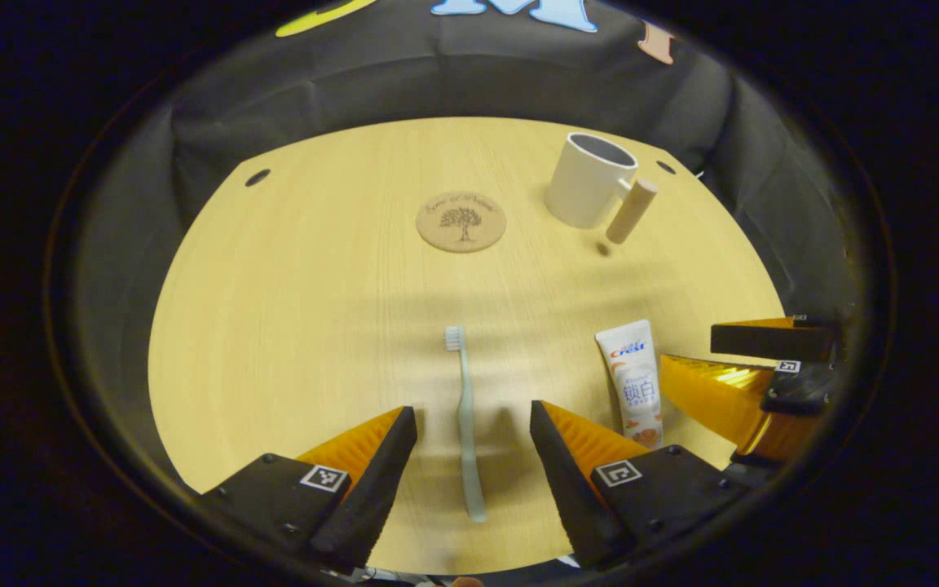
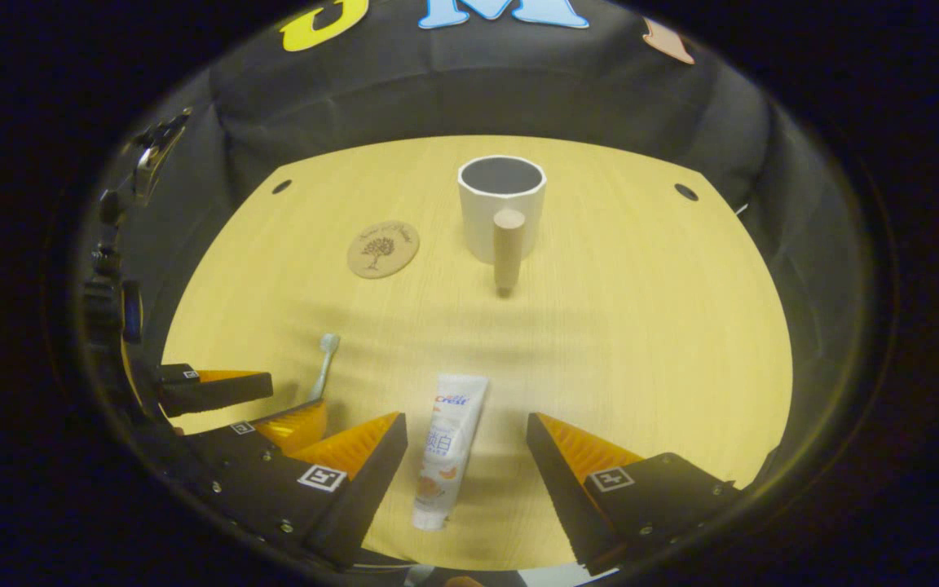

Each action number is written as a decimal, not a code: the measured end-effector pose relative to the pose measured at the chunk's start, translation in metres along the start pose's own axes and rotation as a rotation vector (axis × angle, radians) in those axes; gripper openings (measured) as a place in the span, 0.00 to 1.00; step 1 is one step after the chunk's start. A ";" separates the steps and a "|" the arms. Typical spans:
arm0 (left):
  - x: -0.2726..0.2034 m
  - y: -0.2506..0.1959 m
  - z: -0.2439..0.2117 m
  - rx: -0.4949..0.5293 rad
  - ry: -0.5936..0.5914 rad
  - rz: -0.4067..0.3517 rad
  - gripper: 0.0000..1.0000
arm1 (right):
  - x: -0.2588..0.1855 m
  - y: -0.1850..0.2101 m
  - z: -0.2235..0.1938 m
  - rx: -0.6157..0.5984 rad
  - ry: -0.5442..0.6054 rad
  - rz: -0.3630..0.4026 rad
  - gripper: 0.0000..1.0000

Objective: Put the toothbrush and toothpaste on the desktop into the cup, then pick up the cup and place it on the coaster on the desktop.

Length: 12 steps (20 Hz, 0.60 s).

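While both grippers hang low over the wooden desktop (image 1: 290, 326), nothing gripped by either.

In the left gripper view, going left to right: left gripper (image 1: 473, 465) spread wide, one finger each side of the toothbrush (image 1: 466, 424), neither finger touching it. Toothbrush flat on the desktop, bristle head at the far end, handle running back between the fingers. Farther off, about in line with the brush, a round coaster (image 1: 461, 221) with a tree drawn on it, nothing on it. Right of the brush, toothpaste (image 1: 635, 383) lying flat, crimped end away, cap end hidden behind the right-hand finger. Beyond that, near the far right corner, a pale cup (image 1: 588, 181) standing upright and open, its stubby wooden handle (image 1: 631, 211) sticking out to the right. At the right edge, the right gripper (image 1: 751, 367) coming in just beside the toothpaste, fingers apart.

In the right gripper view, same order: at the far left, the left gripper (image 2: 249, 403), fingers apart around the lower part of the toothbrush (image 2: 325, 359), bristle head poking out beyond them. Coaster (image 2: 383, 249) farther back, left of the cup and apart from it. Right gripper (image 2: 465, 465) wide open, toothpaste (image 2: 447, 465) lying between its fingers, nearer the left one, not visibly touched by either. Straight ahead, the cup (image 2: 500, 200), upright and empty, handle (image 2: 509, 249) pointing back at the camera. Toothbrush and toothpaste both on the desktop, well short of the cup.
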<state>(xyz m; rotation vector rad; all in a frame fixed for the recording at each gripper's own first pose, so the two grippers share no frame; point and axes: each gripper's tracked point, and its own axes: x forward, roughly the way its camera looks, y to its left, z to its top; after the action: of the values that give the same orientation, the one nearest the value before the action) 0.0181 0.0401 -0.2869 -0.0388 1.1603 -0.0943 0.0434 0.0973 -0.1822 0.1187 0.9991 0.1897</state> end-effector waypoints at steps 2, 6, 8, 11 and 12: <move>0.009 0.002 -0.010 -0.012 0.077 -0.013 0.94 | 0.008 -0.001 -0.002 0.003 0.034 -0.004 0.92; 0.023 0.006 -0.021 -0.012 0.209 -0.002 0.95 | 0.023 0.002 -0.008 0.012 0.108 -0.006 0.93; 0.024 0.008 -0.021 0.006 0.247 0.010 0.92 | 0.030 0.004 -0.012 0.014 0.145 -0.004 0.93; 0.027 0.008 -0.022 0.012 0.267 0.035 0.93 | 0.039 0.004 -0.016 0.011 0.177 -0.013 0.93; 0.027 0.008 -0.022 0.011 0.275 0.047 0.93 | 0.040 0.004 -0.017 0.009 0.185 -0.017 0.92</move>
<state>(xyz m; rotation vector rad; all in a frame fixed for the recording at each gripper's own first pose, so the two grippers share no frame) 0.0092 0.0463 -0.3212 0.0114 1.4342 -0.0652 0.0497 0.1097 -0.2237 0.1020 1.1844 0.1831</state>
